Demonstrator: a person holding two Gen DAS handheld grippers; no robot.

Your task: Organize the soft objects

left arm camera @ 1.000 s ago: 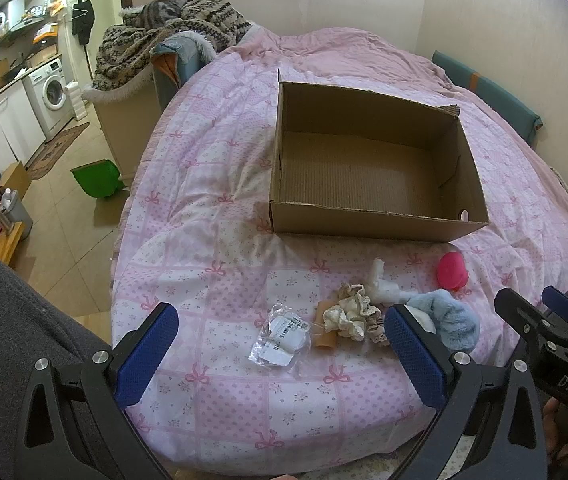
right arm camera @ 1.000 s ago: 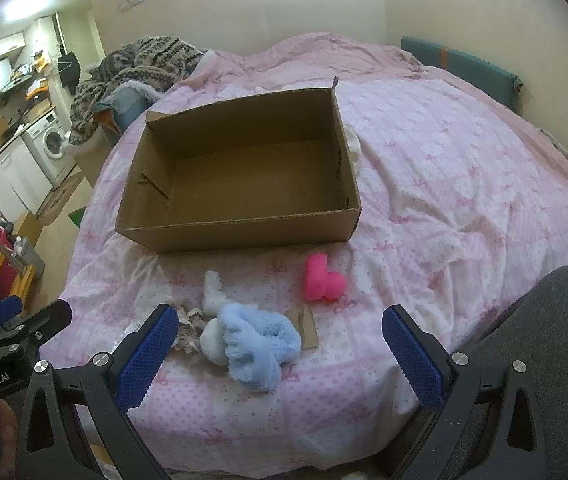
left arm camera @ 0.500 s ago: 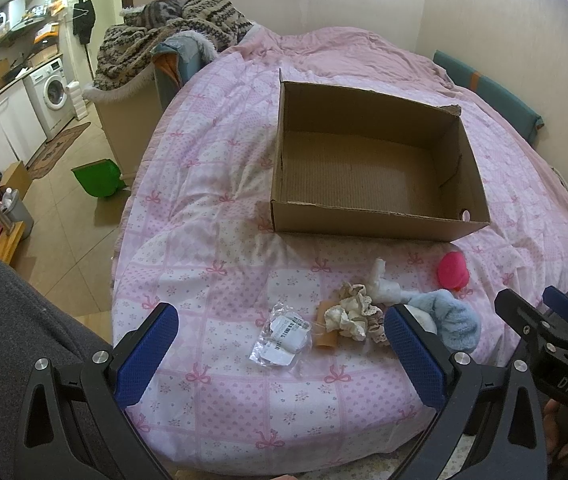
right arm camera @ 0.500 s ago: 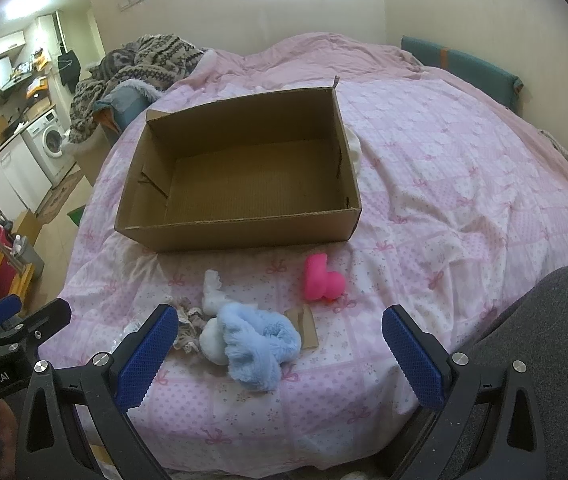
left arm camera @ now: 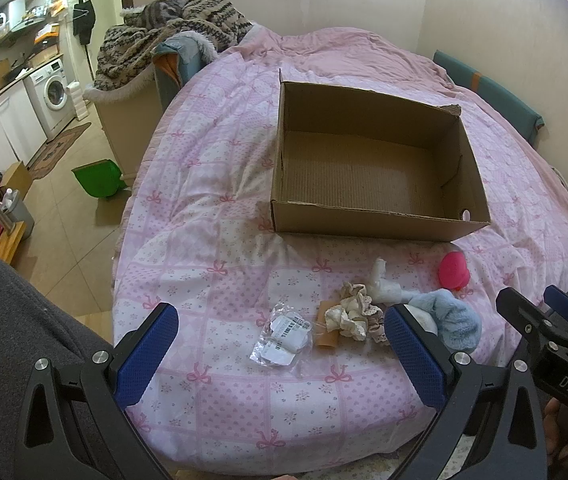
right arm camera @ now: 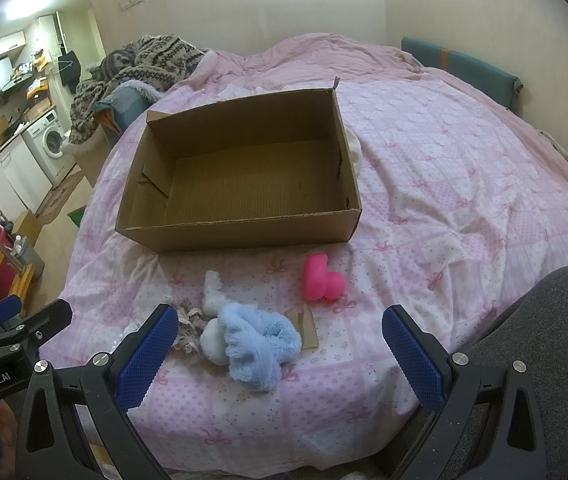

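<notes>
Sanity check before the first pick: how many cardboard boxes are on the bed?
1. The open cardboard box sits mid-bed, nothing visible inside it, beyond the loose soft items near the edge. Something white peeks out behind its far right side; whatever else is there is hidden.

I see the open cardboard box (right arm camera: 240,184), empty, at 12 o'clock. Below it: pink plush (right arm camera: 321,283) at 1, fluffy blue piece (right arm camera: 258,342) beside white plush (right arm camera: 212,300), frilly scrunchies (left arm camera: 353,314) at 11.
</notes>
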